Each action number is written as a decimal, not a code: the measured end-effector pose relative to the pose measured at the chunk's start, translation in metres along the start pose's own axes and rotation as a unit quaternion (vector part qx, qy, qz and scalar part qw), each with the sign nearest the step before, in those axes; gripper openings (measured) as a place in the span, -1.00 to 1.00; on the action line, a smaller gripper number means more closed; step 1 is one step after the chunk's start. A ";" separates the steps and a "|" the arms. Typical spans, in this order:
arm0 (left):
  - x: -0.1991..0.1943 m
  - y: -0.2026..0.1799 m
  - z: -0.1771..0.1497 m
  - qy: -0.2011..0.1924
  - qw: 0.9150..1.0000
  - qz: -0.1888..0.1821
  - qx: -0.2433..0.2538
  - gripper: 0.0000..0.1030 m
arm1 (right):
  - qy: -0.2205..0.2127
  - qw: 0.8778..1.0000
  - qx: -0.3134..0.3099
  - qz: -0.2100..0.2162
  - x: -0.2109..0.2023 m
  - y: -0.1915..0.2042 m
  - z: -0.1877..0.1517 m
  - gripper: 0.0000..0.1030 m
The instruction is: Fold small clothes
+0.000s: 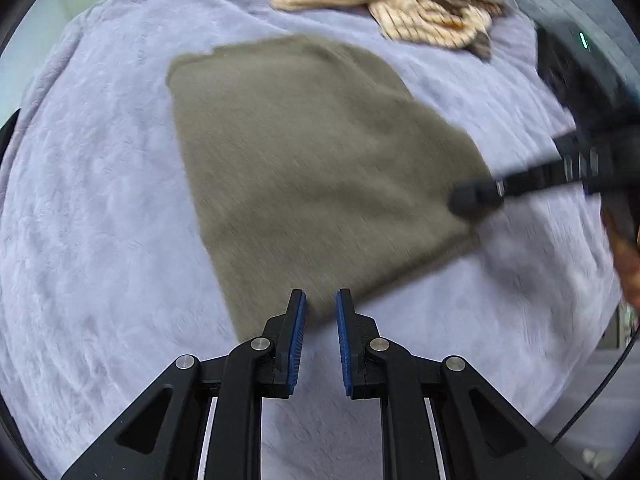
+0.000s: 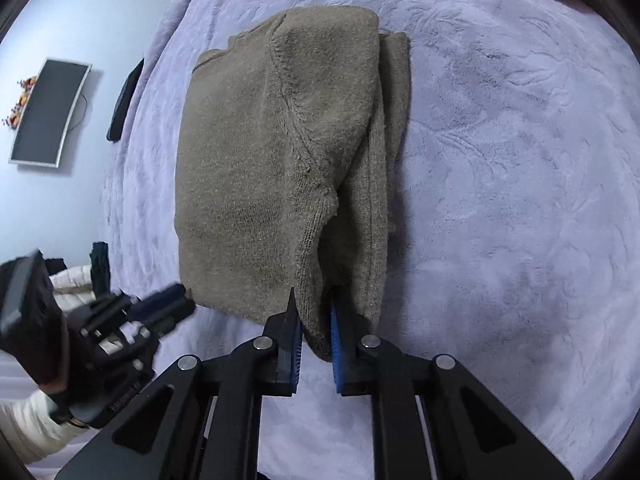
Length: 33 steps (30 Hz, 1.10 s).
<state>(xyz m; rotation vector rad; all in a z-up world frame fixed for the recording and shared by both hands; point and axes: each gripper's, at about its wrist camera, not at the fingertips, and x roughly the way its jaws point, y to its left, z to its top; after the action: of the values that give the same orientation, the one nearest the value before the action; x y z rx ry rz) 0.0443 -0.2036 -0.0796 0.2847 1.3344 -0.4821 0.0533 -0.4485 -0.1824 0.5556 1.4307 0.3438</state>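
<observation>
1. Sweater (image 2: 256, 160) lies part-folded, mid-blanket (image 2: 500, 200).
2. Right gripper (image 2: 315, 328) pinches its near sleeve edge; left gripper (image 1: 321, 312) is closed, empty, at the near hem.
3. Next, you likely carry the sleeve left across the body.

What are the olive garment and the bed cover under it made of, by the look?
Olive garment: looks like knitted wool or acrylic, matte and slightly fuzzy; knit ribs and a raised seam show by the right gripper. Lavender cover: probably plush fleece, soft low sheen; an embossed swirling pattern and brushed nap show.
</observation>
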 end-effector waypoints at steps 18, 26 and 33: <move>0.021 0.041 -0.015 -0.010 0.992 0.040 -0.118 -0.68 | 0.026 0.999 0.024 0.001 0.009 -0.004 -0.012 -0.78; -0.011 0.061 -0.040 0.000 0.991 0.033 -0.132 -0.68 | 0.011 0.996 0.082 0.026 0.001 -0.025 -0.027 -0.49; -0.015 0.087 -0.006 -0.027 0.986 0.007 -0.162 -0.68 | -0.015 0.986 0.139 0.096 -0.006 -0.024 -0.045 0.25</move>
<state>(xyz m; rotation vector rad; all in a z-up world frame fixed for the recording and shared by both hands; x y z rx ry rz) 0.0794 -0.1231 -0.0724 0.0124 1.3345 -0.2530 0.0057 -0.4648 -0.1923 0.9254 1.4092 0.2877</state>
